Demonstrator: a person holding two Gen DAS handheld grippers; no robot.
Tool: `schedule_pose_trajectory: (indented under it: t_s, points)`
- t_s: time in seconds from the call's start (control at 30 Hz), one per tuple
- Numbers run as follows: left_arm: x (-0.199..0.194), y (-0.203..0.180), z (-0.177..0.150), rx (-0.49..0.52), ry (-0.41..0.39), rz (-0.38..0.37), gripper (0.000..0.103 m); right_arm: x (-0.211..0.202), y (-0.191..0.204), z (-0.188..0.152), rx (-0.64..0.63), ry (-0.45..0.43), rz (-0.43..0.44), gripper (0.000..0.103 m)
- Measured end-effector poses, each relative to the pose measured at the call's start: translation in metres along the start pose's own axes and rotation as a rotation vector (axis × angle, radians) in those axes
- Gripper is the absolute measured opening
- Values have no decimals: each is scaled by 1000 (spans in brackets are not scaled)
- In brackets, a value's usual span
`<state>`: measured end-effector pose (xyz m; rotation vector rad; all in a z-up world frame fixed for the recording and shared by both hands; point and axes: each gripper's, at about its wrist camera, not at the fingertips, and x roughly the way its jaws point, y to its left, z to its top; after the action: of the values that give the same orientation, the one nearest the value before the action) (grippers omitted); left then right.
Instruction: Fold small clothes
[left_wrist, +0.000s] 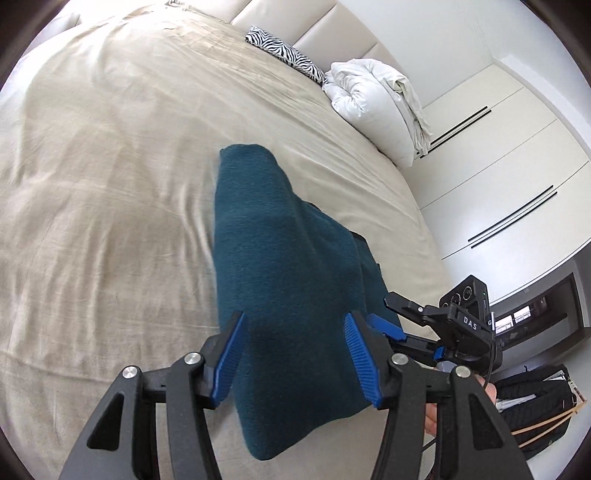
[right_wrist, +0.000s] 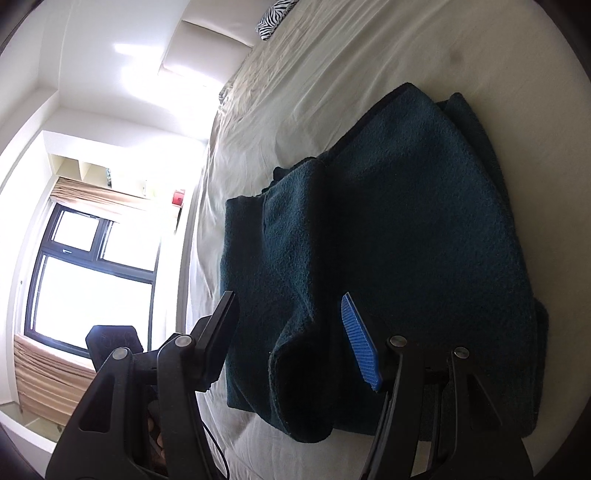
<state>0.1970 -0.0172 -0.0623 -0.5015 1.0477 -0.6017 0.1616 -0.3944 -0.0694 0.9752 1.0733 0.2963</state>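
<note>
Between the left gripper's (left_wrist: 295, 354) blue ribbed pads (left_wrist: 231, 356) lies the near end of a teal fleece garment (left_wrist: 280, 266), folded into a long narrow bundle on the beige bedsheet (left_wrist: 110, 166). Jaws stand moderately wide; neither pad presses the cloth, a gap showing on each side. No earlier view to compare. Garment sits near the bed's right edge in the left wrist view, its long axis running away from the camera toward the headboard (left_wrist: 317, 26), far end rounded. Just right of the left gripper, the right gripper (left_wrist: 391, 321) reaches in from the side over the same end of the fleece, with a fingertip of the person's hand (left_wrist: 436, 413) showing below it. Right wrist view: right gripper (right_wrist: 291, 343) also moderately wide, jaws apart, one blue pad (right_wrist: 360, 354) visible and the other finger dark in shadow; a raised fold of the teal fleece garment (right_wrist: 406, 221) sits between them, contact not clear. Here the fleece shows layered folds, dark trim along one far edge. Farther off, at the head end of the bed: a zebra-print pillow (left_wrist: 286, 53) against the headboard, and a bundled white duvet (left_wrist: 373, 99) at the right corner. Beyond the bed's right edge, white wardrobe doors (left_wrist: 509, 177) with dark strip handles. Right wrist view shows a window (right_wrist: 88, 273) with beige blinds past the opposite edge, strongly backlit.
</note>
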Motion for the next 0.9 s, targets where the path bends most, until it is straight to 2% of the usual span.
schedule_pose_trajectory:
  t_s: [0.07,0.27,0.33,0.47,0.67,0.9]
  points:
    - [-2,8,-6,0,2,-2,57,12,-7,3,31,47,-22,57]
    - [7,19,-15,-27,10,-20,57,28,-4,11,54,99,65,55]
    - [7,23,-18,-34,11,-23,57,32,-2,12,49,116,62,53]
    - [9,28,-19,-39,11,-31,57,44,-7,15,83,161,108,44]
    - [11,29,-16,-35,17,-12,57,58,-12,16,64,184,61,16]
    - [13,10,-12,23,-10,25,57,44,0,19,-31,169,-18,11]
